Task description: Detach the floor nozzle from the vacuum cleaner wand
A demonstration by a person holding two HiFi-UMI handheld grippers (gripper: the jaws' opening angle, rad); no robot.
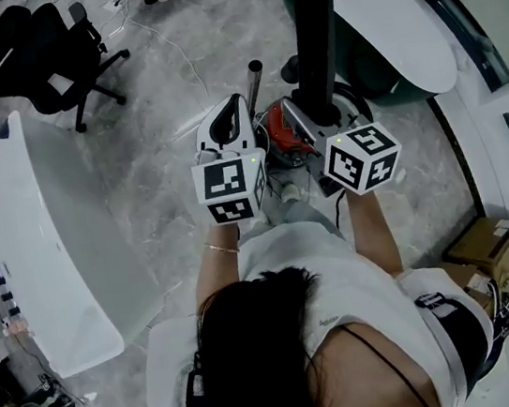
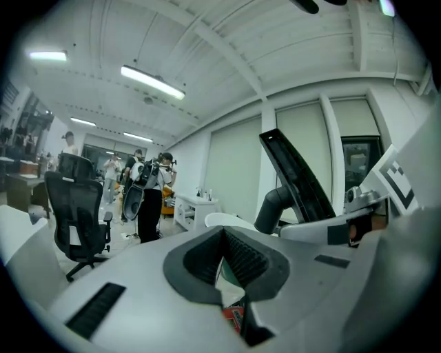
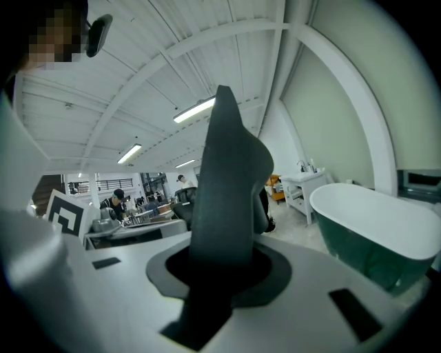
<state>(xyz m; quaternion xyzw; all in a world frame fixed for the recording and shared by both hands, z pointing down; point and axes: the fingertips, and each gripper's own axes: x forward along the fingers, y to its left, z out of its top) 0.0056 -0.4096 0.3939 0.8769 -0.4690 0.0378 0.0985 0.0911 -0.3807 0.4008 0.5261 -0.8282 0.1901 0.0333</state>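
Fingers of your left gripper (image 2: 226, 262) are clenched on nothing. The pads meet, and only a sliver of red shows through the gap behind them. Beside it, your right gripper (image 3: 222, 265) is grasping a dark upright piece that fills the space between its fingers. By its look this is the floor nozzle (image 1: 316, 46), upended in front of you with the red vacuum body (image 1: 287, 136) just below your hands.

The coming move likely turns on one relation. The nozzle lies ahead and to the right of your left fingers, and its long axis rises up and away, leaning a little. The grey wand (image 1: 255, 79) pokes out just beyond your left gripper, so that is the nearer hand to it. With the right hand already on the nozzle, the left probably needs a hold on the wand so the two can be drawn apart along that axis.

The views do not show the same things:
- **Left gripper view:** it alone shows the grey elbow (image 2: 274, 205) at the nozzle's foot.
- **Right gripper view:** it gives little but dark bulk and, farther off, the white tub (image 3: 386, 220).
- **Head view:** only here do wand, red body and both hands appear together above the marble floor (image 1: 154, 165). Whether wand and nozzle are joined cannot be made out there.
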